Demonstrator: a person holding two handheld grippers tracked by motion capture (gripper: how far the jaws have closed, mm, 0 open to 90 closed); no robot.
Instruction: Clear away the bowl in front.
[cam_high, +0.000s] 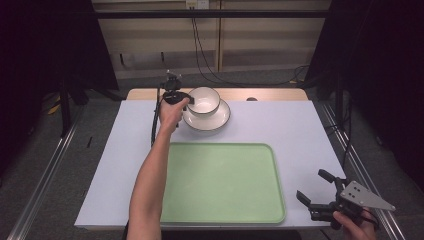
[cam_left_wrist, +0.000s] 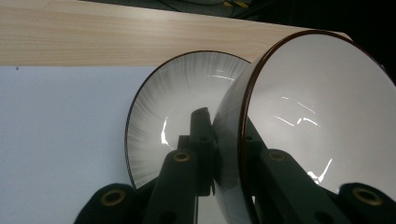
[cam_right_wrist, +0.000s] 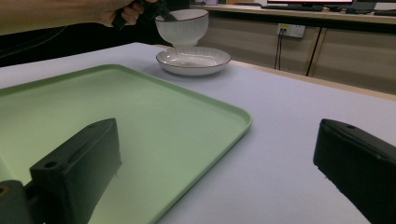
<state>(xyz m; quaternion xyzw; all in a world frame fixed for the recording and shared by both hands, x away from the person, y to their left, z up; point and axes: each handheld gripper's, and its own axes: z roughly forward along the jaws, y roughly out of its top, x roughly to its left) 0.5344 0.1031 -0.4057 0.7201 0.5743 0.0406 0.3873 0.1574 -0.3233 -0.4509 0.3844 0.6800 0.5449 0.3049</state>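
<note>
Left gripper (cam_high: 186, 100) fingers (cam_left_wrist: 201, 135) are clamping the wall of the white ribbed ceramic bowl with a dark rim (cam_high: 203, 101), holding it just above the matching shallow white plate (cam_high: 218, 120). Step in hand, as I judge it: lifting the bowl off the plate. Next move is probably carrying it level to the pale green plastic tray (cam_high: 222, 182), nearer the person than the plate. Right gripper (cam_high: 316, 192) fingers are standing open, empty, right of the tray on the grey-white worktop (cam_high: 300, 135).

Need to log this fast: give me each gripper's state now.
Left gripper: shut on the bowl rim, bowl clear above the plate.
Right gripper: open, holding nothing, beside the green tray.
</note>
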